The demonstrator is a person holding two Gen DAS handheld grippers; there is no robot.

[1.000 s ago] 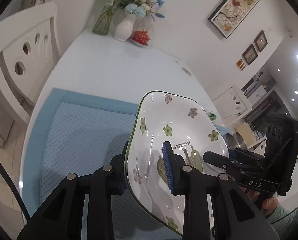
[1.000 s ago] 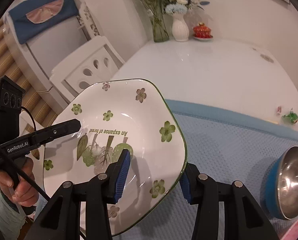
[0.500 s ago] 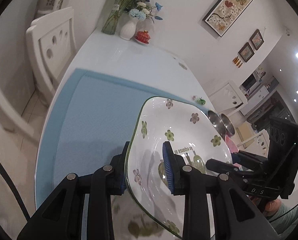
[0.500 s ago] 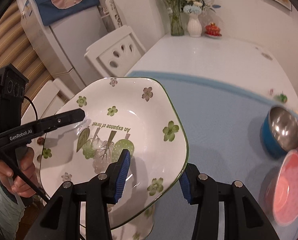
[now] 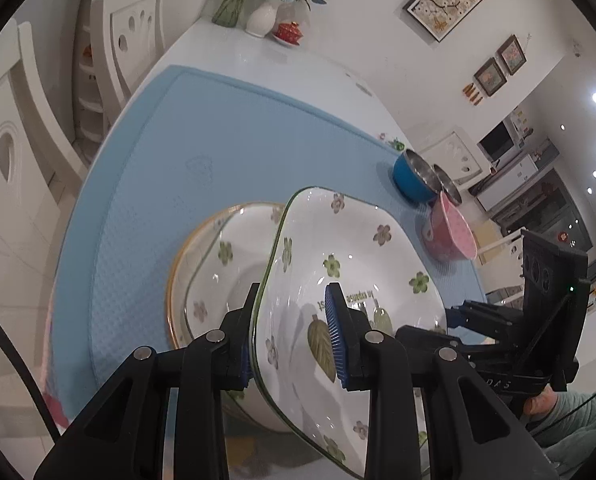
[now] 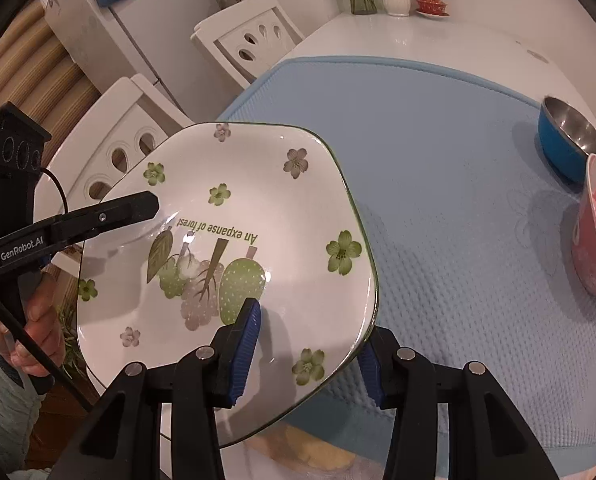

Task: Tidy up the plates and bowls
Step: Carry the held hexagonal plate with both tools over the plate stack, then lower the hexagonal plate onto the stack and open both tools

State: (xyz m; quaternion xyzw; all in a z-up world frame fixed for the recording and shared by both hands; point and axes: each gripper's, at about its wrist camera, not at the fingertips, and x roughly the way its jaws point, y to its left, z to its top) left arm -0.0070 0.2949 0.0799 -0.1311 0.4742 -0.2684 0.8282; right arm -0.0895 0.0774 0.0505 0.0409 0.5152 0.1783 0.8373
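Glossy squarish floral plate (image 5: pixel 350 248) | both grippers' ribbed blue fingers (image 6: pixel 244 354) clamp its rim

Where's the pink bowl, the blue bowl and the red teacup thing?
pink bowl (image 5: pixel 456 234), left wrist view, dotted inside wall.
blue bowl (image 6: pixel 556 146), right wrist view, blue outer side.
red lidded cup (image 5: pixel 289 32), left wrist view, its body.

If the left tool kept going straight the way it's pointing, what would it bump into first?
Probably the gold-rimmed plate on the blue mat, just beyond the left tool, which grips the floral plate. Depth is uncertain.
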